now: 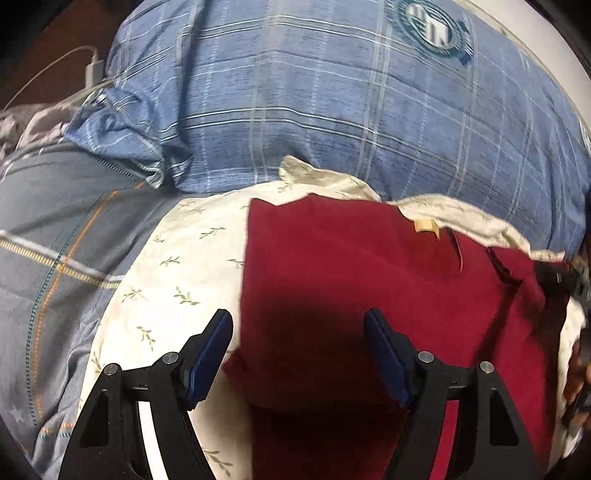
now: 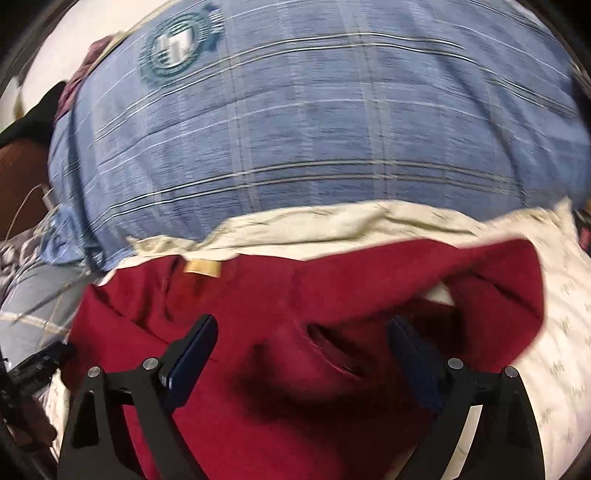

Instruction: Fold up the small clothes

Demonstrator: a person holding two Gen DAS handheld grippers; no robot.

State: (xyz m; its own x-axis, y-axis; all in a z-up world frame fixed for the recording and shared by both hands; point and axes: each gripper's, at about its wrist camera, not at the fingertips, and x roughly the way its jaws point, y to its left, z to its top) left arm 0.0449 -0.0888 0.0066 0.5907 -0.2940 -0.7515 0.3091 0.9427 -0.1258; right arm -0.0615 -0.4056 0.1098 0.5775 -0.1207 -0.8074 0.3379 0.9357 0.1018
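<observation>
A dark red garment (image 1: 351,266) lies spread on a cream cloth with green sprigs (image 1: 173,266). It has a tan label (image 1: 424,226) near its far edge. My left gripper (image 1: 299,332) is open and empty, just above the garment's near left part. In the right wrist view the red garment (image 2: 266,295) is rumpled, with a flap (image 2: 480,273) lifted at its right side and the tan label (image 2: 202,267) at its far left. My right gripper (image 2: 303,332) is open and empty above the garment's middle.
A large blue plaid pillow (image 1: 332,103) with a round teal logo (image 1: 432,27) lies beyond the cloth. Grey-blue bedding (image 1: 55,240) lies to the left. A white charger and cable (image 1: 92,70) sit at the far left. The other gripper (image 1: 565,280) shows at the right edge.
</observation>
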